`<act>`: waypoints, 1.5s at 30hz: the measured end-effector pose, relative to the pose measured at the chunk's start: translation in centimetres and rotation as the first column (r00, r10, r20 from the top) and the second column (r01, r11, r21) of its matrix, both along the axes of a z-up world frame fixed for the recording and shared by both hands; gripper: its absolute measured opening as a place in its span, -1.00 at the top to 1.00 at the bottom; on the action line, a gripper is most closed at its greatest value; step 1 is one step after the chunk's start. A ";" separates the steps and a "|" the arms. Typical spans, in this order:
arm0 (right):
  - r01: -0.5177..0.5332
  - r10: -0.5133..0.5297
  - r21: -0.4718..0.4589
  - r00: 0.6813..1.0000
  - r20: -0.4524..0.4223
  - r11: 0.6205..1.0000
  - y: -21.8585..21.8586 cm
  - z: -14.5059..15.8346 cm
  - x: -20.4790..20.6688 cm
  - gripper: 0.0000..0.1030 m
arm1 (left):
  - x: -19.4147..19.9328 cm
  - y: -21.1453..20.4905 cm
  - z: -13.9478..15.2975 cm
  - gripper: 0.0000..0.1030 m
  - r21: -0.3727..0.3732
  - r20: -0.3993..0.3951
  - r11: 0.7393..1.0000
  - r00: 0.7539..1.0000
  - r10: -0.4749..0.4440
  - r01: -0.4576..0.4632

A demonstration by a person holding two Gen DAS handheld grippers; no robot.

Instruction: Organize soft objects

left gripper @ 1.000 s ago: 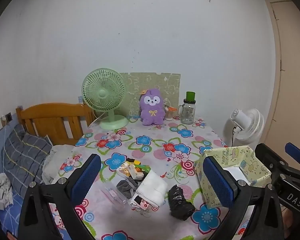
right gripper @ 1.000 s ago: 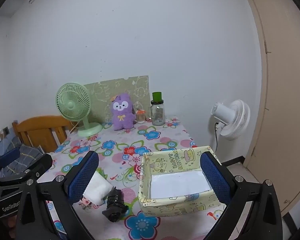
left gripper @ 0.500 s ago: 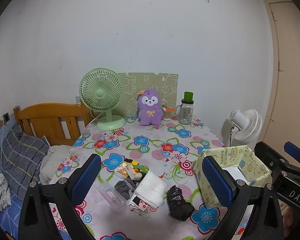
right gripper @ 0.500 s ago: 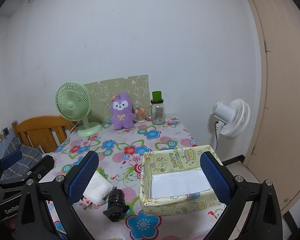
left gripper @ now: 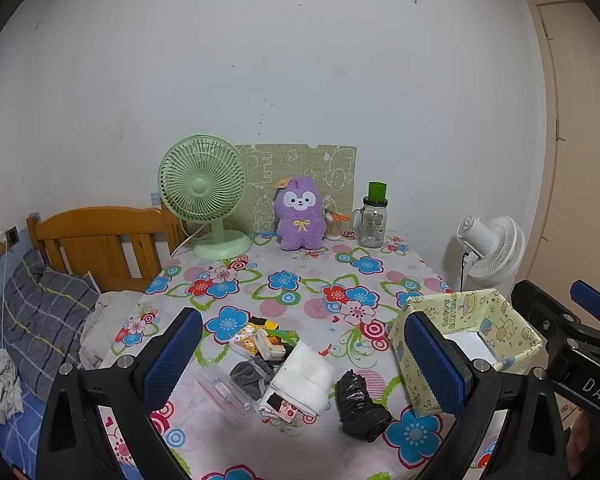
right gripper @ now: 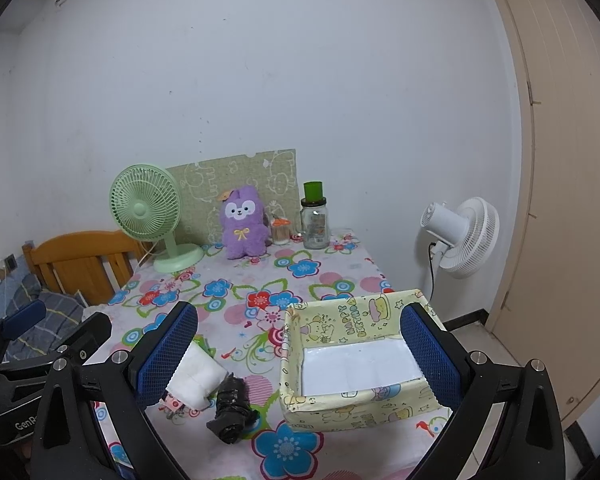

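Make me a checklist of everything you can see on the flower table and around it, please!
Surface: table with flowered cloth, mostly bare in the middle.
Job's things: white folded cloth, grey cloth and black bundle lie together at the near edge; yellow box stands beside them, only a white sheet inside.
Clutter: small printed packets, clear plastic case, green fan, purple plush, glass jar with green lid.
Grippers: left gripper and right gripper both open, holding nothing.
Cables: white cord from the green fan's base; black cord at the white fan.
Surroundings: wooden headboard, plaid pillow, door.
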State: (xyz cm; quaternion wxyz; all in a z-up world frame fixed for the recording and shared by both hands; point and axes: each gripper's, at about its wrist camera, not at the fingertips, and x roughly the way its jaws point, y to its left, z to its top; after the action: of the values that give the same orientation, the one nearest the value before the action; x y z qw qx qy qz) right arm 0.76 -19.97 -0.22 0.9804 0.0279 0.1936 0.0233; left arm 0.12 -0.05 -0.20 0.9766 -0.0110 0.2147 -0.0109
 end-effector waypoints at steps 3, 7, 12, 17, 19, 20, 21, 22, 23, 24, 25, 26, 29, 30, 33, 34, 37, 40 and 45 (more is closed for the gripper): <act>0.000 0.000 0.001 1.000 0.000 1.000 0.0 0.0 0.0 -0.99 | 0.1 0.1 0.0 -0.97 0.001 0.001 1.000 1.000 0.001 -0.001; -0.005 0.005 0.002 1.000 -0.007 1.000 0.1 0.1 0.1 -0.99 | 0.1 0.1 -0.1 -0.97 0.002 0.001 1.000 1.000 0.002 -0.002; -0.004 0.004 0.004 1.000 -0.011 1.000 0.2 0.1 0.2 -0.99 | 0.1 0.1 -0.1 -0.97 0.003 0.003 1.000 1.000 0.001 -0.001; -0.003 0.003 0.002 1.000 -0.010 1.000 0.2 0.1 0.2 -0.99 | 0.1 0.2 -0.2 -0.97 0.004 0.004 1.000 1.000 0.002 -0.002; -0.002 0.002 0.002 1.000 -0.009 1.000 0.2 0.1 0.3 -0.99 | 0.2 0.2 -0.2 -0.96 0.004 0.005 1.000 1.000 0.002 -0.002; -0.002 0.002 0.003 1.000 -0.009 1.000 0.2 0.1 0.3 -0.99 | 0.1 0.2 -0.1 -0.96 0.005 0.004 1.000 1.000 0.002 -0.002; -0.001 0.001 0.003 1.000 -0.009 1.000 0.3 0.0 0.4 -0.99 | 0.2 0.2 -0.2 -0.96 0.005 0.003 1.000 1.000 0.002 -0.002; -0.001 0.001 0.003 1.000 -0.009 1.000 0.2 0.0 0.4 -0.99 | 0.1 0.1 -0.1 -0.96 0.004 0.003 1.000 1.000 0.002 -0.002; -0.001 0.001 0.004 1.000 -0.008 1.000 0.2 0.0 0.3 -0.99 | 0.2 0.2 -0.1 -0.96 0.005 0.004 1.000 1.000 0.001 -0.001; 0.000 0.000 0.005 1.000 -0.009 1.000 0.2 0.0 0.4 -0.99 | 0.2 0.2 -0.1 -0.96 0.006 0.005 1.000 1.000 0.001 -0.001; 0.001 0.000 0.005 1.000 -0.010 1.000 0.2 0.0 0.4 -0.99 | 0.1 0.1 -0.1 -0.96 0.006 0.004 1.000 1.000 0.002 -0.002; 0.001 -0.001 0.006 1.000 -0.010 1.000 0.2 0.0 0.5 -0.99 | 0.1 0.2 -0.1 -0.96 0.007 0.004 1.000 1.000 0.001 -0.001; 0.001 -0.001 0.005 1.000 -0.010 1.000 0.2 -0.1 0.4 -0.99 | 0.3 0.4 -0.3 -0.95 0.010 0.004 1.000 1.000 -0.002 0.002; 0.002 -0.002 0.005 1.000 -0.010 1.000 0.1 -0.1 0.4 -0.99 | 0.4 0.5 -0.4 -0.95 0.012 0.004 1.000 1.000 -0.003 0.003; 0.002 -0.002 0.005 1.000 -0.012 1.000 0.1 -0.2 0.5 -0.99 | 0.5 0.4 -0.7 -0.95 0.016 0.003 1.000 1.000 -0.008 0.008; 0.002 -0.002 0.006 1.000 -0.013 1.000 0.1 -0.2 0.5 -0.99 | 0.6 0.5 -0.7 -0.95 0.016 0.003 1.000 1.000 -0.009 0.009; 0.006 -0.006 0.013 1.000 -0.015 1.000 0.2 -0.3 0.7 -0.99 | 0.5 0.2 -0.7 -0.95 0.015 0.004 1.000 1.000 -0.007 0.007; 0.009 -0.008 0.016 1.000 -0.018 1.000 0.2 -0.3 1.0 -0.99 | 0.8 0.1 -1.0 -0.95 0.015 0.003 1.000 1.000 -0.003 0.003; 0.012 -0.012 0.015 1.000 -0.021 1.000 0.4 -0.5 1.4 -0.99 | 1.2 -0.1 -1.2 -0.95 0.015 -0.001 1.000 1.000 -0.002 0.002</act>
State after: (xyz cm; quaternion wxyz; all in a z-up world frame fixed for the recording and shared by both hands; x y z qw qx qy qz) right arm 2.14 -19.61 -0.68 0.9782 0.0368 0.2035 0.0188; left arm 1.29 -0.18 -1.36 0.9765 -0.0035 0.2155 -0.0103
